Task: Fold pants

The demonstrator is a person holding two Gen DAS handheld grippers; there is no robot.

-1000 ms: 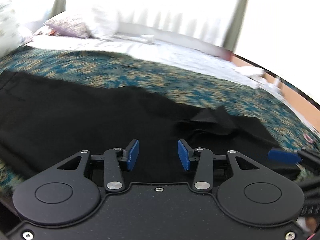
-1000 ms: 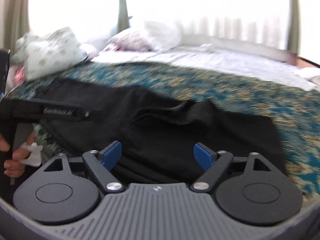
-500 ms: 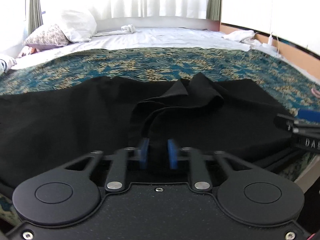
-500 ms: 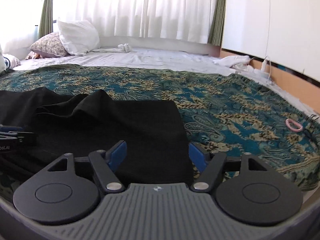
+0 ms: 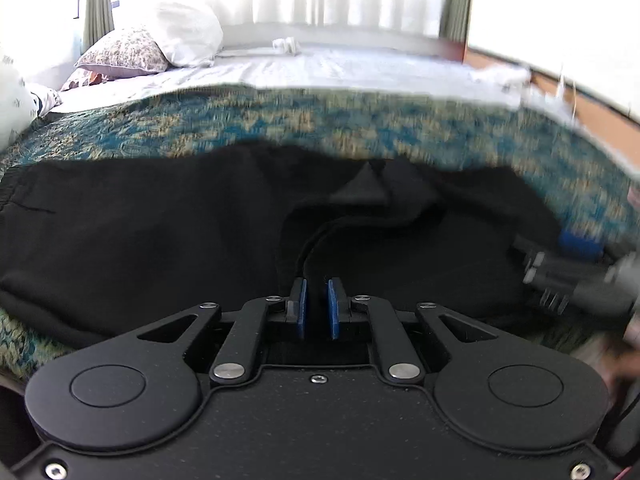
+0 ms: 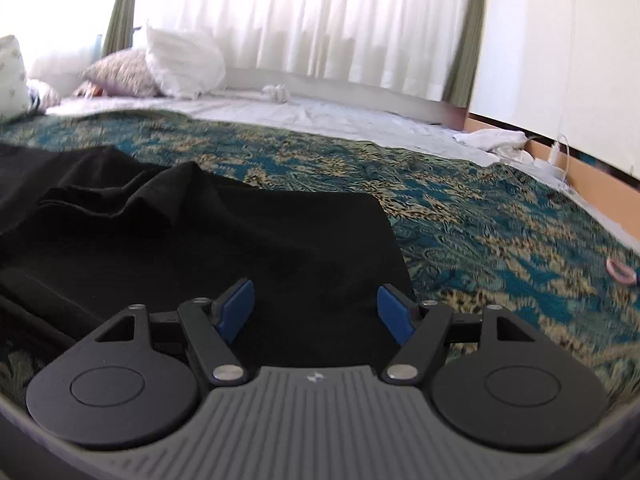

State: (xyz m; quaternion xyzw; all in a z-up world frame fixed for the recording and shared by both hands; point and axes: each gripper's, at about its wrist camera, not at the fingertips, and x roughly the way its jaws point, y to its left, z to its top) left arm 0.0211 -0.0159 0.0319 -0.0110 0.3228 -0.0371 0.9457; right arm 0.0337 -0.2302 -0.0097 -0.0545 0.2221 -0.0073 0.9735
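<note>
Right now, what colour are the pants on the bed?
Black. The pants show best in the right wrist view, on the teal and gold bedspread.

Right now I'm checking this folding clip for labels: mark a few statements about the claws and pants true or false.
1. The left claw is closed on the black pants. True.
2. The right claw is clamped on fabric. False: its jaws stand wide open over the pants.
3. The pants lie on a patterned teal bedspread. True.
4. The pants are white. False: black.
</note>
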